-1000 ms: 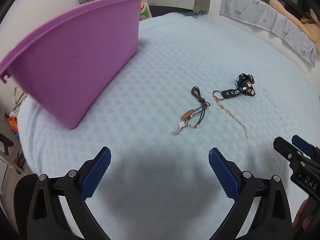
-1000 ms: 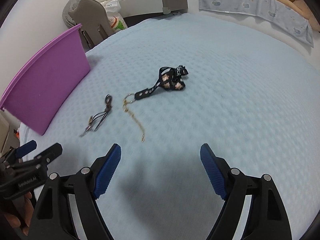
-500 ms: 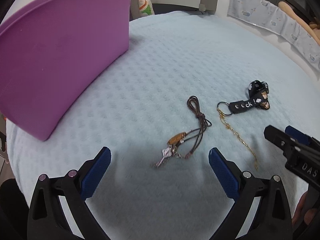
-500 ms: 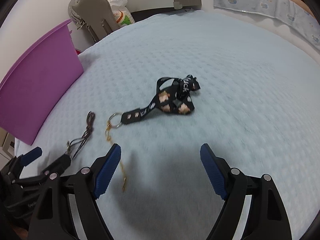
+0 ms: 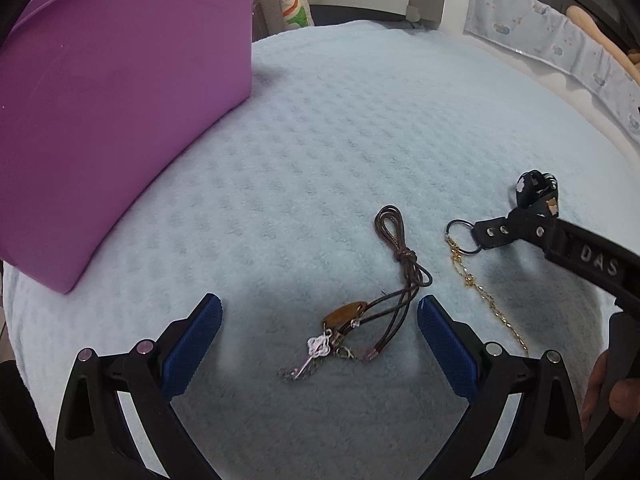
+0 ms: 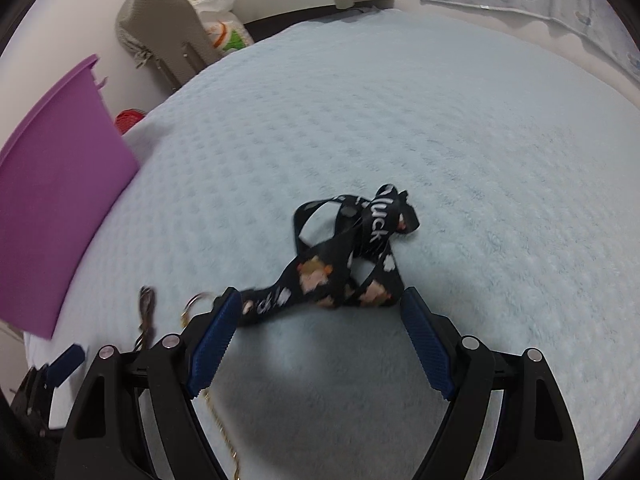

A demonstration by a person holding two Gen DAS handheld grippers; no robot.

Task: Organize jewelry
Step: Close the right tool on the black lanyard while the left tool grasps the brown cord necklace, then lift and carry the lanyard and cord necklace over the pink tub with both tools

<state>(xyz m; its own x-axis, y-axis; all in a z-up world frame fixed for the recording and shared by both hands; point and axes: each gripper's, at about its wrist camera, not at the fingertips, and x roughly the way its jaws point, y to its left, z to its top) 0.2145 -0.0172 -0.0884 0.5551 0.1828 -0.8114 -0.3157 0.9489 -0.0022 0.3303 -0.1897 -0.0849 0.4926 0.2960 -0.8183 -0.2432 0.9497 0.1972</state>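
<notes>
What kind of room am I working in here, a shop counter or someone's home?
Most likely a home bedroom. The jewelry lies on a soft, pale blue waffle-textured blanket like a bedspread, a printed fabric bumper runs along the far edge, and a purple plastic bin sits on the bedding.

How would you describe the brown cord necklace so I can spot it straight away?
Start at the purple bin on the pale blue blanket, then look right and nearer, between the open fingers of the left hand-held gripper. The cord necklace is a knotted dark brown loop with an oval brown pendant. The gold chain and black lanyard lie to its right.
</notes>
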